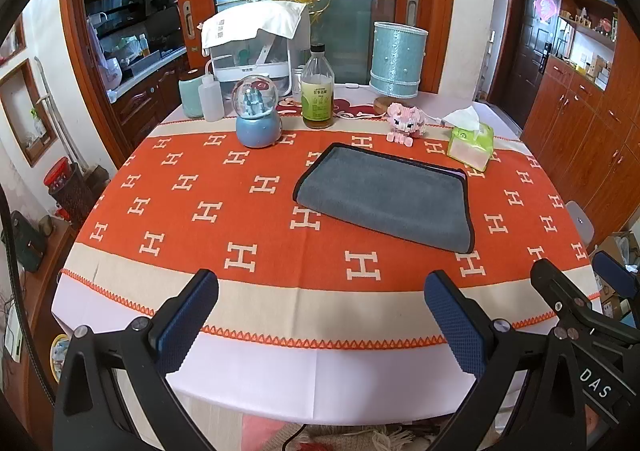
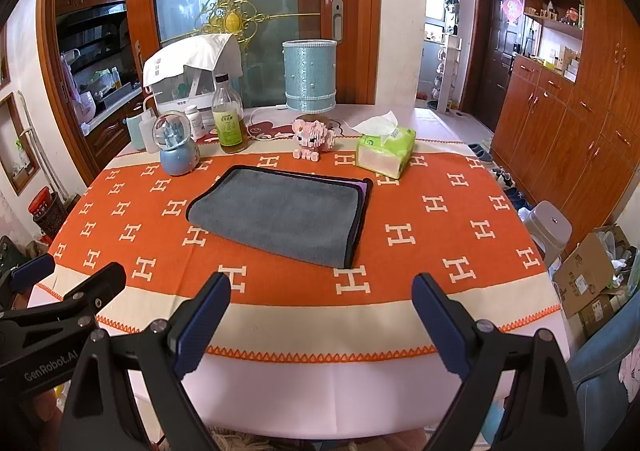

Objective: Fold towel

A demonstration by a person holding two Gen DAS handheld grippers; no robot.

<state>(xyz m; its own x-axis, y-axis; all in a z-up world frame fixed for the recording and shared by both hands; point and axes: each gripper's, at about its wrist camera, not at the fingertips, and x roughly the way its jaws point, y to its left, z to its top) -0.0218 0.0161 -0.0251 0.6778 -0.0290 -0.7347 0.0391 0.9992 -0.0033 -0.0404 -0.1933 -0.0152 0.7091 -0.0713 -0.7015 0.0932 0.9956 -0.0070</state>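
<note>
Hand-held gripper (image 2: 320,321) over orange tablecloth (image 2: 400,211), presumably kitchen-side.

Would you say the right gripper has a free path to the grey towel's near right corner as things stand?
Probably yes. The right gripper is open at the table's near edge, and only bare tablecloth lies between it and the towel; the tissue pack sits beyond.

Bright, even indoor daylight, soft shadows, sharp centre focus, strong fisheye bending and dark vignetted corners.

grey towel (image 1: 384,197), orange H-patterned tablecloth (image 1: 208,211)
</note>
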